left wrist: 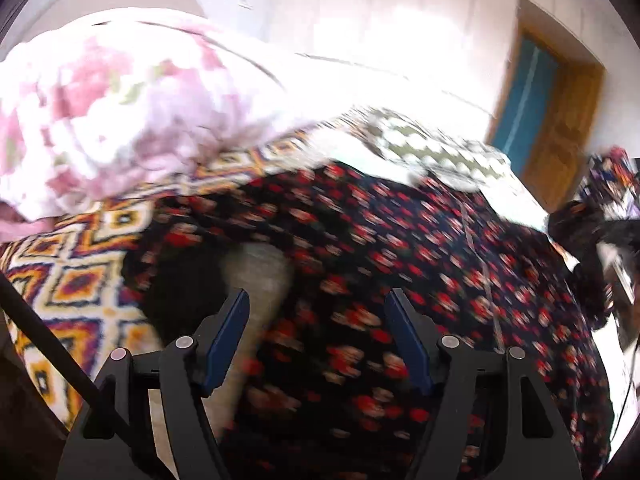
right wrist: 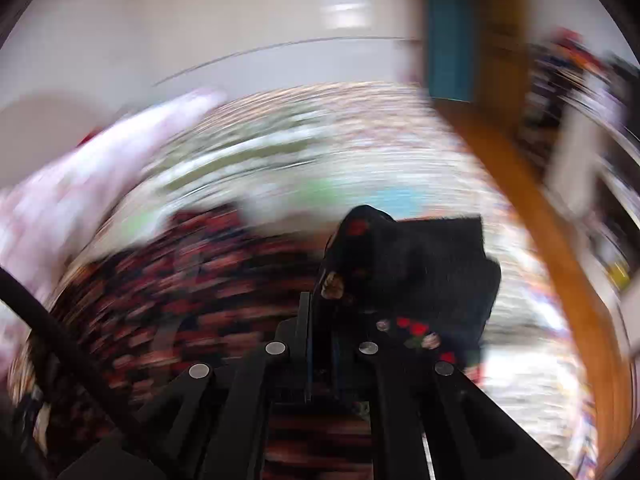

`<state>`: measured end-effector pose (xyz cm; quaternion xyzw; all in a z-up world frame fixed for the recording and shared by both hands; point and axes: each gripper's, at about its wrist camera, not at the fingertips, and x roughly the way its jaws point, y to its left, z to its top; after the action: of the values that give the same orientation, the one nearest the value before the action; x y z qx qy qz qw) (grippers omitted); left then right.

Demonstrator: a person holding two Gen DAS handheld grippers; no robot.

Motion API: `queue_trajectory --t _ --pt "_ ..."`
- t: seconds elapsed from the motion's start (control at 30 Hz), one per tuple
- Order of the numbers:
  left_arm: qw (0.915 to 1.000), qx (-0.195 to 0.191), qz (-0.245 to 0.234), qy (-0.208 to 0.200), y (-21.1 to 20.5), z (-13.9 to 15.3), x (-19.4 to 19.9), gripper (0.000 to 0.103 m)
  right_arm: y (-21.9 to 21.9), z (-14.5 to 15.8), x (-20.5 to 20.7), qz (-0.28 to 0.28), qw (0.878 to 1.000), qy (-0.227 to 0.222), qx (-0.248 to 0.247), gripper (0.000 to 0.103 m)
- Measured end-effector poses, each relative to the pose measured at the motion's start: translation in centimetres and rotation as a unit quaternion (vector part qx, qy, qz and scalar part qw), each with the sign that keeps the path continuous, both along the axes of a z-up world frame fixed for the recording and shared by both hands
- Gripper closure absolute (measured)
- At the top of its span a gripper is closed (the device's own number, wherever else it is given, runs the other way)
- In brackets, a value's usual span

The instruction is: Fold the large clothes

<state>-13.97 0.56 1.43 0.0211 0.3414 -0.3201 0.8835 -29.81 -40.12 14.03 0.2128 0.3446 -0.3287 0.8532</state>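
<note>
A large black garment with red flowers (left wrist: 400,264) lies spread over a patterned bed cover. My left gripper (left wrist: 318,312) is open just above the garment, near its neck opening, where a grey lining (left wrist: 260,276) shows. In the right wrist view my right gripper (right wrist: 324,304) is shut on a bunched black part of the same garment (right wrist: 416,264), which stands up above the fingers. The rest of the garment (right wrist: 192,280) trails to the left, heavily blurred. The right gripper with its fabric also shows at the right edge of the left wrist view (left wrist: 580,220).
A pink and white floral quilt (left wrist: 100,112) is heaped at the back left. A green and white checked cloth (left wrist: 432,148) lies beyond the garment. An orange and purple diamond-pattern cover (left wrist: 72,280) lies under everything. A wooden door frame (left wrist: 560,120) stands at the right.
</note>
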Motion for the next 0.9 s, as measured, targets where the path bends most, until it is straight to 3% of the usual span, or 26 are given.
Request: queue_trajectory --t 0.1,0.2,0.27,0.37,0.47,0.6,0.7,0.77,0.83,0.87,0.9 --pt "0.9997 -0.015 0.013 0.012 2.5 -0.7 1.9 0.03 6.5 -4.7 9.6 0.134 0.989 0.046 0.049 0.094" --pt "0.9987 -0.036 0.028 0.022 4.7 -0.9 3.6 0.03 12.1 -8.3 13.3 0.22 0.968 0.106 0.057 0.082" --pt "0.9979 -0.047 0.04 0.02 5.9 -1.0 4.5 0.027 14.1 -8.7 12.8 0.25 0.961 0.101 0.056 0.081" --pt "0.996 -0.057 0.061 0.033 7.4 -1.4 6.0 0.026 12.8 -7.0 9.9 0.216 0.972 0.05 0.082 0.079" --pt "0.9924 -0.081 0.069 0.062 8.5 -1.8 7.2 0.026 11.9 -5.6 8.1 0.159 0.985 0.063 0.016 0.057" --pt "0.9894 -0.095 0.077 0.079 9.1 -2.0 8.0 0.026 13.9 -6.3 10.8 0.182 0.977 0.104 -0.028 0.049" --pt "0.99 -0.084 0.087 0.071 9.3 -2.1 8.3 0.026 17.7 -8.1 13.9 0.237 0.956 0.145 -0.1 0.039" --pt "0.9899 -0.08 0.095 0.069 9.5 -2.1 8.6 0.026 19.6 -10.2 16.3 0.25 0.935 0.19 -0.165 0.039" --pt "0.9892 -0.078 0.103 0.069 9.9 -2.3 9.0 0.026 19.9 -11.1 17.6 0.245 0.926 0.208 -0.197 0.043" --pt "0.9885 -0.077 0.11 0.069 10.1 -2.4 9.3 0.026 19.5 -11.5 18.3 0.238 0.927 0.216 -0.192 0.084" --pt "0.988 -0.077 0.116 0.068 10.4 -2.4 9.5 0.026 18.5 -11.7 19.0 0.218 0.933 0.23 -0.17 0.093"
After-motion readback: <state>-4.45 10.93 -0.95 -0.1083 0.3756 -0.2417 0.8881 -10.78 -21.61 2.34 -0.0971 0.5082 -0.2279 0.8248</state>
